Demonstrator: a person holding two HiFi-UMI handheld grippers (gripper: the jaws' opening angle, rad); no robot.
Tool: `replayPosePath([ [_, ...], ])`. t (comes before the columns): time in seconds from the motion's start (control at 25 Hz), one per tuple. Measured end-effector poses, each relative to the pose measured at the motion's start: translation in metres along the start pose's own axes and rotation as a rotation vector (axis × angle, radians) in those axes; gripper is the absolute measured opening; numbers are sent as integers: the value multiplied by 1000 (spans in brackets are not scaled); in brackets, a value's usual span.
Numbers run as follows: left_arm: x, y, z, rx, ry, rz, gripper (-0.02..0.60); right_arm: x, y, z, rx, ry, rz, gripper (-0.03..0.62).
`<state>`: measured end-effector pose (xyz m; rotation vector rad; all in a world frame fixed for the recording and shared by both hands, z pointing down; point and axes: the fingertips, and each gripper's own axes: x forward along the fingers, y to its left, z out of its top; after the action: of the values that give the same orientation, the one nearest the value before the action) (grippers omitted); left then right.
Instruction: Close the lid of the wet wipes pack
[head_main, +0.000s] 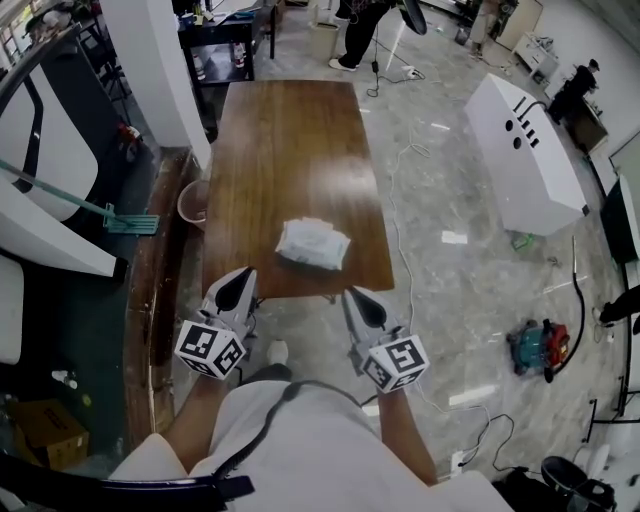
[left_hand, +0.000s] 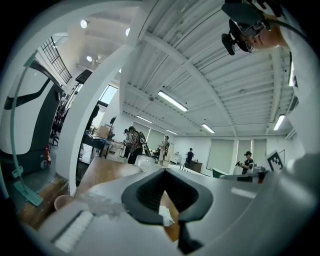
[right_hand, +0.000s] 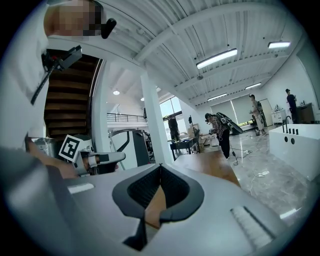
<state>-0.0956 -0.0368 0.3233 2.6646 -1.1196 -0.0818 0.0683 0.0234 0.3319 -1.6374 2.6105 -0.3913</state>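
The white wet wipes pack (head_main: 313, 243) lies near the front edge of the brown wooden table (head_main: 290, 140). I cannot tell from here how its lid stands. My left gripper (head_main: 245, 272) is held just short of the table's front edge, left of the pack, with its jaws together and nothing in them. My right gripper (head_main: 350, 293) hovers at the same edge, right of the pack, also shut and empty. In the left gripper view the jaws (left_hand: 163, 170) meet at their tips, and a white scrap of the pack (left_hand: 165, 214) shows behind them. The right gripper (right_hand: 160, 165) points along the table (right_hand: 210, 162).
A pink bucket (head_main: 192, 203) and a teal-handled mop (head_main: 100, 212) are on the floor left of the table. A white cabinet (head_main: 525, 150), cables and a teal and red tool (head_main: 540, 348) are on the right. People stand beyond the table's far end (head_main: 360, 30).
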Motion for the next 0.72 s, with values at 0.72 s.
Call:
replayPosePath([
  [0.72, 42, 74, 0, 6, 56, -122, 3, 85, 1, -6, 5, 45, -79, 9],
])
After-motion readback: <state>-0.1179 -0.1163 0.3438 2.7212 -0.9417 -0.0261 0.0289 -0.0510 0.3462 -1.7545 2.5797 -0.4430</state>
